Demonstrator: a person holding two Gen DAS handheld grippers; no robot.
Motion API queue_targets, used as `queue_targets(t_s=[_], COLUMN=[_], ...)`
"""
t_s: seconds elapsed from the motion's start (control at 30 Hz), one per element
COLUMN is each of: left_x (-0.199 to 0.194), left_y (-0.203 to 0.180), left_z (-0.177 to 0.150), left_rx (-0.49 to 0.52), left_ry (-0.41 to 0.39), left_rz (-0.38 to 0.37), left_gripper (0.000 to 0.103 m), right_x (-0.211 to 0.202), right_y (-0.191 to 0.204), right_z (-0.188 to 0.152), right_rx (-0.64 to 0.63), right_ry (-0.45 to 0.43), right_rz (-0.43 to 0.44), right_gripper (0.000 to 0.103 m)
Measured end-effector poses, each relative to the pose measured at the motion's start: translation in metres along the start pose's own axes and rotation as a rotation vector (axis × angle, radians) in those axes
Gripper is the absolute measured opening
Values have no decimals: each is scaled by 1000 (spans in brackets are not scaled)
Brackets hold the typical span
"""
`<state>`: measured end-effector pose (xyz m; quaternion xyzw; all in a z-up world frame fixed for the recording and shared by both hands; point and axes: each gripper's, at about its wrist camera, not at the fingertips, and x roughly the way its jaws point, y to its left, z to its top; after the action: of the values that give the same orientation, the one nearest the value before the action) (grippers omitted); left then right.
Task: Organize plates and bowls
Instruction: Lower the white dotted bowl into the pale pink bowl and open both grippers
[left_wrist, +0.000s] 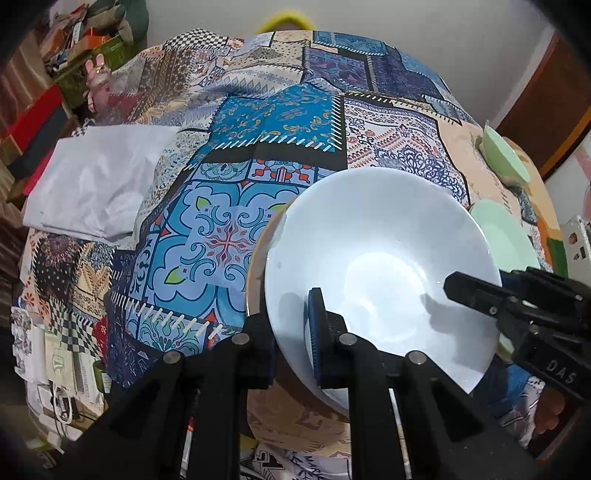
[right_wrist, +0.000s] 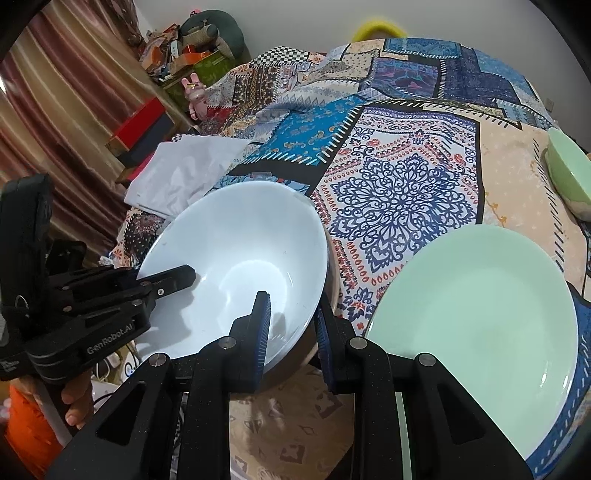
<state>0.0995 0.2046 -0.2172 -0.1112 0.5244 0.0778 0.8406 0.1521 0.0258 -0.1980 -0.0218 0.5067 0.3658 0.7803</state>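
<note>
Left wrist view. I hold a white bowl (left_wrist: 369, 240) by its rim over a patterned cloth (left_wrist: 221, 184).

I judge slipping the main risk. Each grip is a thin pinch on a smooth, sloping wall, and if my hands tilt unevenly the white bowl could slide out. A green plate (left_wrist: 506, 236) lies just beside it at 3 o'clock, and lowering carelessly could knock rim against rim. A green bowl (left_wrist: 506, 155) sits farther off at 2 o'clock.

My left gripper (left_wrist: 288, 314) pinches the near rim at 6 o'clock, one finger inside and one outside. My right gripper (left_wrist: 465, 290) reaches in from 4 o'clock onto the right rim.

Right wrist view. A grey metal bowl (right_wrist: 328, 280) shows under the white bowl (right_wrist: 240, 240). If the two are only nested, the metal bowl could drop free or shift. I cannot tell how firmly they sit together.

My right gripper (right_wrist: 291, 310) pinches at 6 o'clock, with one finger inside the white bowl and the other outside the metal wall. My left gripper (right_wrist: 177, 278) clamps the far rim at 9 o'clock. The green plate (right_wrist: 480, 314) fills 4 o'clock, close to my outer finger.
</note>
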Motion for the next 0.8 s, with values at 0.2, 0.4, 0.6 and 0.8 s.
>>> queue_targets(t_s=[0.2,0.4,0.6,0.8], left_x=[2,-1,-6,-29], left_y=[-8,-13,-18,-26], left_z=[-3,-1,1,7], left_rx=[43,57,64,75], left_ry=[1,-9,3,-74], left_rz=[40,62,92,136], left_gripper=[15,15,19,47], right_x=[-15,-26,-40,-60], right_y=[-6,-9,-20,-37], right_z=[-3,-5,-5,-7], right_rx=[-1,-28,-20,-14], right_ry=[-47,-62,-81,-118], right_rz=[-13,-24,-5,-30], right_gripper=[25,25,27,41])
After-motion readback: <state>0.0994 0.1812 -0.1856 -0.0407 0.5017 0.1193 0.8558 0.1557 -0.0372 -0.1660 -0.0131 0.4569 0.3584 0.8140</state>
